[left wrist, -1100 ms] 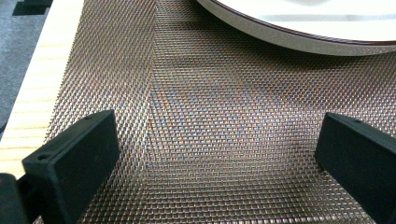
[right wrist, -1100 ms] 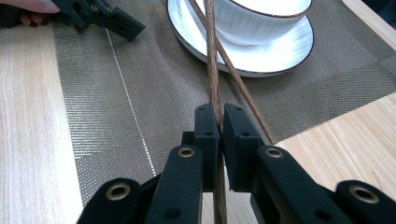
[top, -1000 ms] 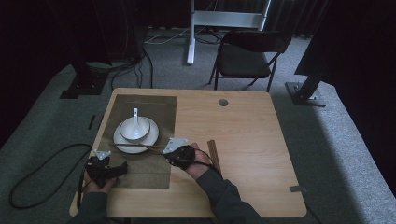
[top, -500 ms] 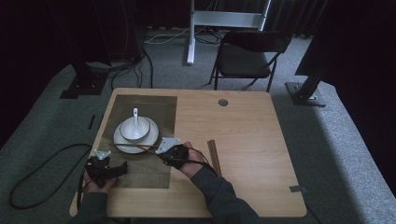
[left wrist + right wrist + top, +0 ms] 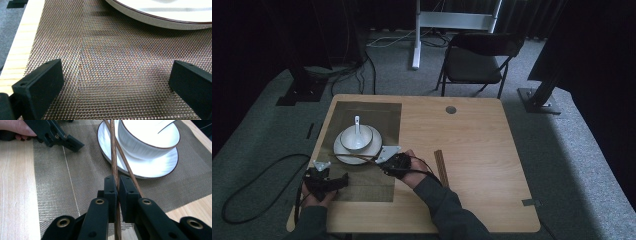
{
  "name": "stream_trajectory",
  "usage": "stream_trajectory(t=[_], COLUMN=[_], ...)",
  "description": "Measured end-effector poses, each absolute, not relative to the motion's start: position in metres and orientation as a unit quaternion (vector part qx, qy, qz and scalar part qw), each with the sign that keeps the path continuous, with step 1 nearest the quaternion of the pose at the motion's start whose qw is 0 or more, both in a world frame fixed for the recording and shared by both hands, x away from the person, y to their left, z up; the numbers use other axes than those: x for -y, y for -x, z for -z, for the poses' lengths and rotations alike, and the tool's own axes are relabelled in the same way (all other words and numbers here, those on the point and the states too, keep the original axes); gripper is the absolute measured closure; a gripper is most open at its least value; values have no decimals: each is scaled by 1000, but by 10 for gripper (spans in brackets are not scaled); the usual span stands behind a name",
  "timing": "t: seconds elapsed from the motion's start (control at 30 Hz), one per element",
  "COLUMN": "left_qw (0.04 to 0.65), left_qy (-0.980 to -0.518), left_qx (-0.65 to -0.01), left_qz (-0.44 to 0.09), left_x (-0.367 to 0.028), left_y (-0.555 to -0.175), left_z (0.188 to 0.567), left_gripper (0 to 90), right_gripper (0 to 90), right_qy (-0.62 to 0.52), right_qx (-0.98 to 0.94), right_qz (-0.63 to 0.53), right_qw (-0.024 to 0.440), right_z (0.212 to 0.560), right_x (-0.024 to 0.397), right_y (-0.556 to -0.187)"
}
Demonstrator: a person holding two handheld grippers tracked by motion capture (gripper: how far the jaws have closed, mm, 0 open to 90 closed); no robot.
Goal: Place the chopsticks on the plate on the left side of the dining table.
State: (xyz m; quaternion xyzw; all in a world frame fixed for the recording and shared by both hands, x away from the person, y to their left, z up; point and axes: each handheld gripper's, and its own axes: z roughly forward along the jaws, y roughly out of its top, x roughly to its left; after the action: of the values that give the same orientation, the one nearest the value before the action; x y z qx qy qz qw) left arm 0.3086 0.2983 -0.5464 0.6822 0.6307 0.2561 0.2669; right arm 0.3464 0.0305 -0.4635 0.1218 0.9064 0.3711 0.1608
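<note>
No writing legible; right gripper clamps chopsticks over plate.

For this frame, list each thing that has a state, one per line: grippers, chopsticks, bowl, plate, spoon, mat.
Left gripper: open, jaws wide apart, low over the mat.
Right gripper: shut on chopsticks.
Chopsticks: clamped, crossed, reaching over the plate's rim beside the bowl.
Bowl: upright on the plate.
Plate: flat on the mat.
Spoon: in the bowl, handle pointing away.
Mat: flat on the table.
</note>
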Motion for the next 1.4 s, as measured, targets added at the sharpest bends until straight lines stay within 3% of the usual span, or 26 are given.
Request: stream_trajectory(t=[1.4], left_qw=[267], left_qy=[-682], left_qx=[-631], left_qz=[-257], left_x=[-298], left_y=[-309], left_z=[546], left_gripper=[2], right_gripper=[848], right_qy=[-82], right_qx=[-908], right_qz=[-370], right_qw=[180], right_z=[438], right_x=[-58], right_y=[-359])
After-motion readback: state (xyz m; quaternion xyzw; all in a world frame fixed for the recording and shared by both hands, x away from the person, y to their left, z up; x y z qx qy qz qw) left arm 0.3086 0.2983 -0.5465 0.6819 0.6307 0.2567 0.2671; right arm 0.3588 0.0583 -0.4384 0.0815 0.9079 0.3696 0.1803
